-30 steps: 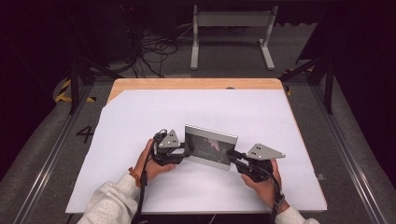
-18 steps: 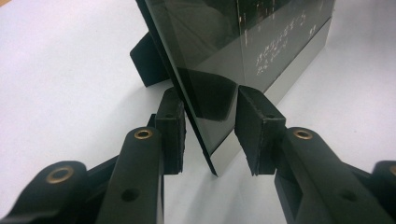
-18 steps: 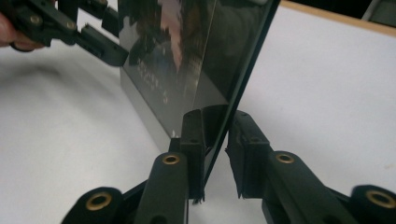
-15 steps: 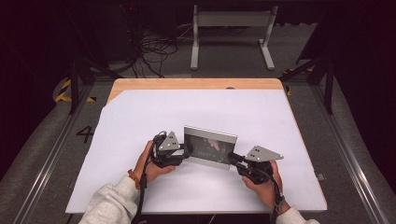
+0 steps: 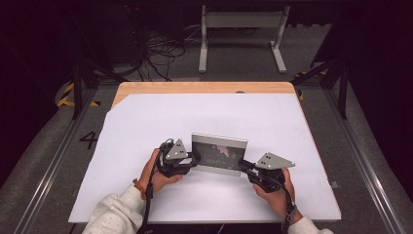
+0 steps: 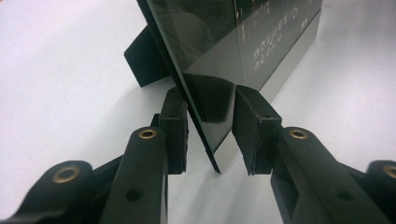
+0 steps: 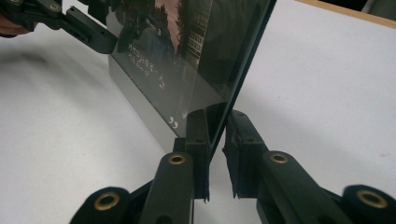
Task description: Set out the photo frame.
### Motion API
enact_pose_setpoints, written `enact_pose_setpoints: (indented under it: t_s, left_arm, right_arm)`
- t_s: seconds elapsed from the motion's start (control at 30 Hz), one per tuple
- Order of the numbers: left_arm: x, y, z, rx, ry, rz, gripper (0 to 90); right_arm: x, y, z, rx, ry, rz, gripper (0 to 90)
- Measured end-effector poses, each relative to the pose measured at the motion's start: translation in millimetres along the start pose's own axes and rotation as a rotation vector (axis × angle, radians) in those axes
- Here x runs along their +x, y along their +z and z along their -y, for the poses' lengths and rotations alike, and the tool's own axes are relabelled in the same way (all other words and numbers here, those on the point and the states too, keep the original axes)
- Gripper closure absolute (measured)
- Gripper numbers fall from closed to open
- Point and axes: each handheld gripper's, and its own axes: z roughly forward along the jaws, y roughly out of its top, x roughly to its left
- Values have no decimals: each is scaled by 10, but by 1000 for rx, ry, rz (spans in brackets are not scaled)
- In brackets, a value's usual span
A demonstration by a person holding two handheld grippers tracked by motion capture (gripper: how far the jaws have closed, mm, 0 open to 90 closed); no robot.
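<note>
High view: picture frame (image 5: 218,154) standing at lower centre of table (image 5: 146,126), both grippers steadying its ends. Right gripper (image 7: 215,140) fingers clamping its edge; left gripper (image 6: 210,130) fingers straddling, closing in, gap showing.

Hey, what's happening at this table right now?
A person is handling a glass-fronted picture frame standing upright on a white table, with a handheld gripper at each end. The right gripper is clamped on the frame's edge. The left gripper has the frame's other edge between its jaws; they have just been closing, but a gap shows beside the glass, so it isn't gripping yet. The frame's black back stand rests on the table.
</note>
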Motion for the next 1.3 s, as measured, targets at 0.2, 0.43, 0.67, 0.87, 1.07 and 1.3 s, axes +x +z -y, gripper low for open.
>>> enact_pose_setpoints:
  t_s: [0.2,0.43,0.67,0.87,1.07,1.3]
  left_arm:
    - [-29,-7,20,6,-1,-12,675]
    - [-52,0,44,16,-6,-17,683]
    - [-63,28,76,27,-11,-12,687]
    - [-74,40,86,36,-6,-15,688]
    - [-77,48,83,42,9,-19,683]
    - [-60,52,92,36,19,-11,683]
  right_arm:
    - [-22,34,-13,-2,1,7,790]
    - [-51,63,-37,3,3,4,784]
    - [-74,93,-54,2,7,4,776]
    - [-81,103,-59,3,8,4,775]
    - [-75,103,-56,3,8,10,774]
    - [-71,102,-51,6,5,13,774]
